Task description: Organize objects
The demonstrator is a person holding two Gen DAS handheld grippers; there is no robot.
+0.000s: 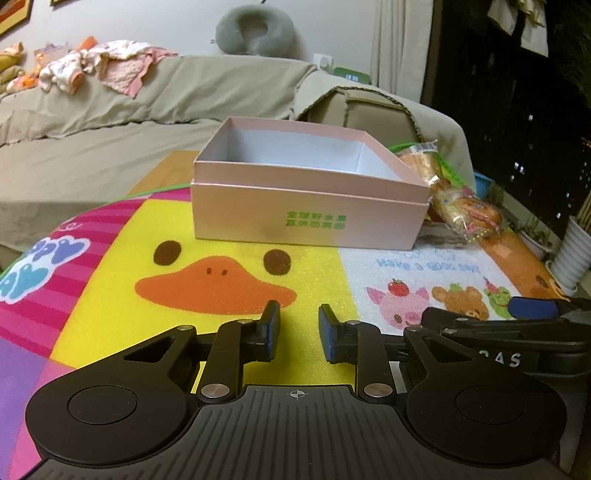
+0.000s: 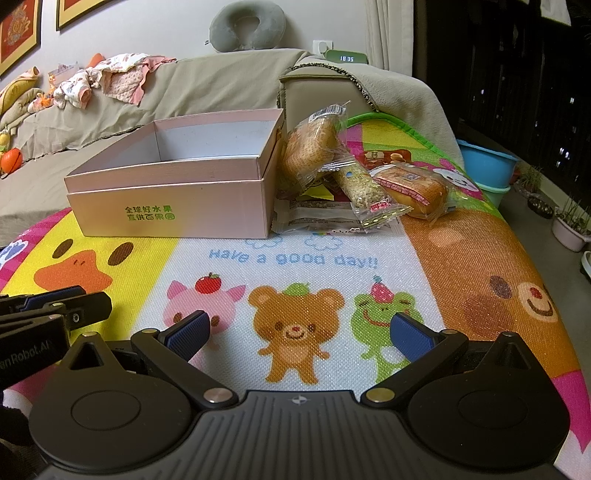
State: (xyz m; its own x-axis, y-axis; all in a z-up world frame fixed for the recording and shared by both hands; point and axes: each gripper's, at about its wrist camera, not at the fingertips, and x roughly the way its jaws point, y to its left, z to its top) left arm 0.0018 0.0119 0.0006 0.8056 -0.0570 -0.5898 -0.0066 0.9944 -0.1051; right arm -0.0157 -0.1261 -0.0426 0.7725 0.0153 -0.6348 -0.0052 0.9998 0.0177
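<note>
An open pink box (image 1: 306, 206) with green lettering stands on a colourful cartoon mat (image 1: 221, 273); it looks empty inside and also shows in the right wrist view (image 2: 173, 206). Several wrapped snacks lie right of the box: a round cake (image 2: 310, 149), a cereal bar (image 2: 364, 190), a bread roll (image 2: 413, 188) and a flat white packet (image 2: 314, 218). Some snacks (image 1: 461, 210) show in the left wrist view. My left gripper (image 1: 298, 332) is partly open and empty, low over the mat before the box. My right gripper (image 2: 300, 330) is wide open and empty, before the snacks.
A beige covered sofa (image 2: 207, 92) with baby clothes (image 2: 107, 81) and a grey neck pillow (image 2: 245, 26) stands behind the mat. Blue tubs (image 2: 487, 162) and plant pots (image 2: 569, 229) sit at the right by a dark window. A clock (image 2: 346, 58) stands on the sofa arm.
</note>
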